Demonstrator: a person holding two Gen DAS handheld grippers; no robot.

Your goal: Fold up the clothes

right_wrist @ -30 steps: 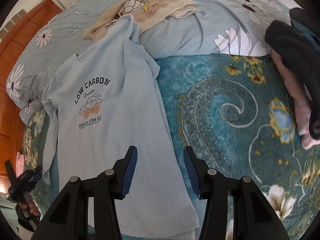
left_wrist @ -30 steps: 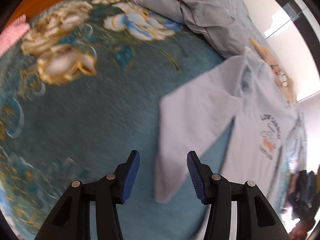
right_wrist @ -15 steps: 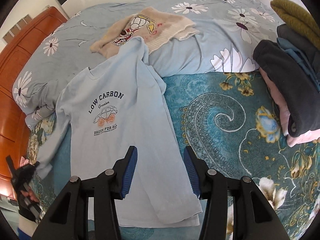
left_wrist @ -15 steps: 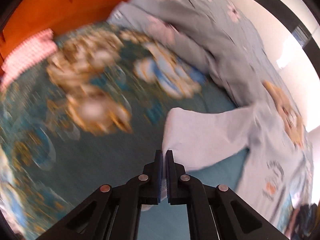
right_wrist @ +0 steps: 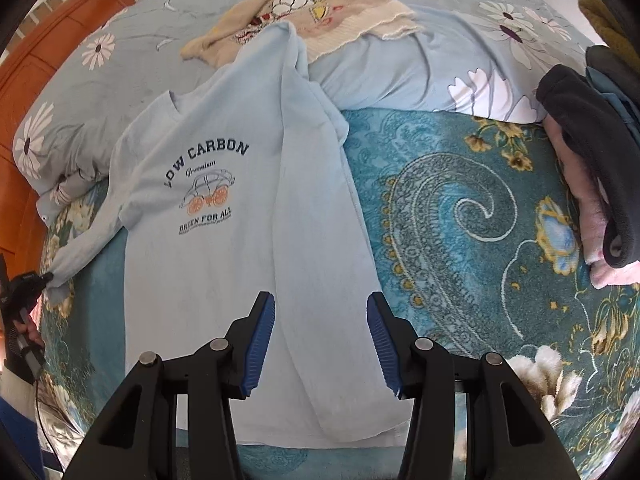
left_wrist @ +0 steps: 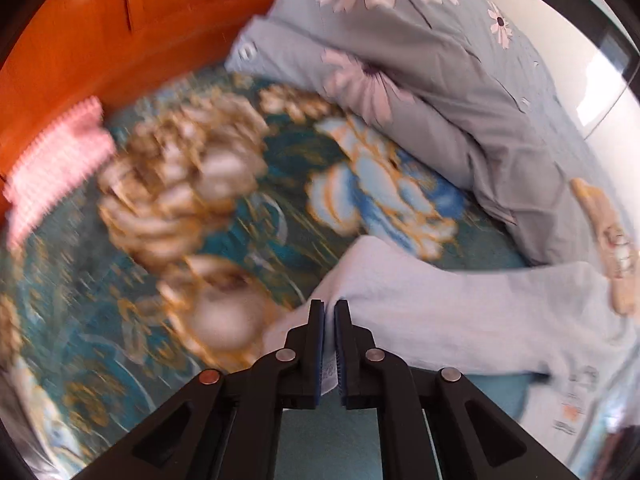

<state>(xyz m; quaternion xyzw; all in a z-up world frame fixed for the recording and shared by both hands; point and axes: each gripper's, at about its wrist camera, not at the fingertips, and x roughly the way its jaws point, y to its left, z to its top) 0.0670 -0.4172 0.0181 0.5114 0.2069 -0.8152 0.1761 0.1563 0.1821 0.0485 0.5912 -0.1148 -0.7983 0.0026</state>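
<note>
**Left gripper pinches sleeve cuff, right hovers spread over hem**

Light-blue T-shirt (right_wrist: 208,264) lies face up on the teal floral blanket (right_wrist: 460,216), collar toward the pillows, so the sleeves can fold inward. Left gripper (left_wrist: 329,320) is clamped on the sleeve (left_wrist: 460,312) end, jaws easing apart slightly; view blurry, grip probably holding. Right gripper (right_wrist: 320,344) has jaws apart, nothing held, above the lower right hem.

Home bedroom, I'm working over a made bed.
I see a teal floral blanket (right_wrist: 460,220) on top, a blue daisy-print duvet (right_wrist: 400,76) bunched behind it, an orange wooden headboard (left_wrist: 120,40), and a stack of folded clothes (right_wrist: 592,168) at the right edge. All domestic.
</note>
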